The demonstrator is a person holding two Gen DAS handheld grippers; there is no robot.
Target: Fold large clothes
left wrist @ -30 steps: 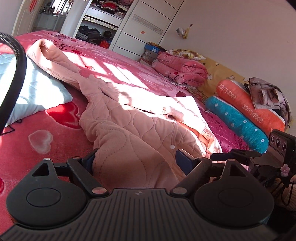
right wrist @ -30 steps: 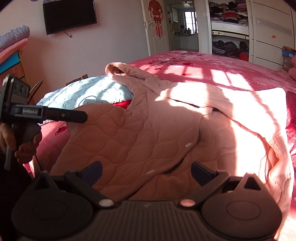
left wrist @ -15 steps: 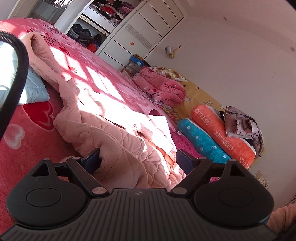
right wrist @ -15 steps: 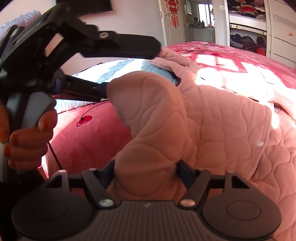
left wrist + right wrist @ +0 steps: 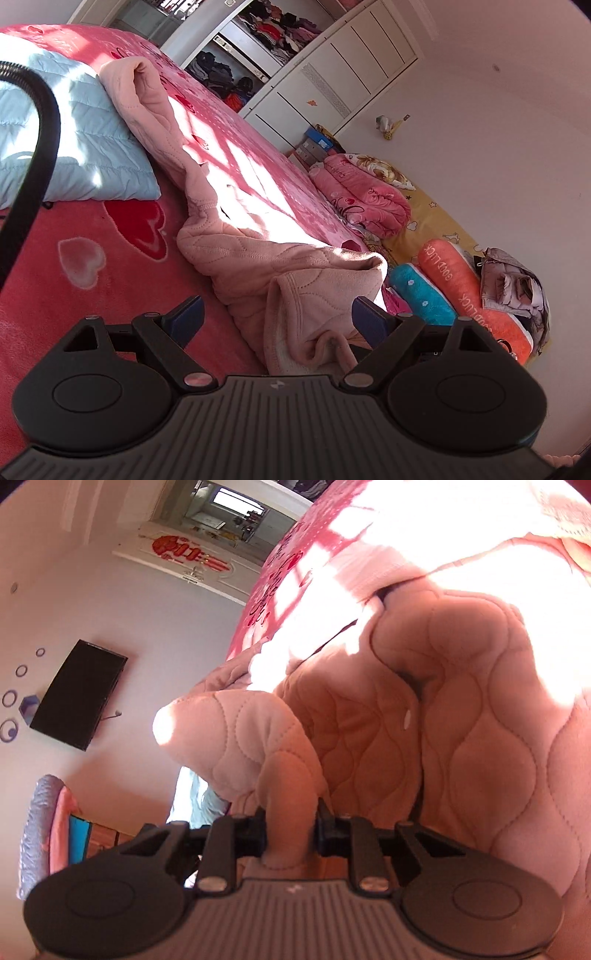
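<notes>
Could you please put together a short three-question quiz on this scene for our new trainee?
1. True or false: the left claw is clamped shut on the pink quilted garment.
2. Which claw grips a fold of the garment? A) left B) right C) neither
3. Fill in: the light blue padded item lies on the ____ blanket, beside the garment.

Key:
1. False: its jaws stand wide apart, with the fabric loose between them.
2. B: the right claw pinches a bunched fold between its fingers.
3. red (with a heart pattern).
</notes>
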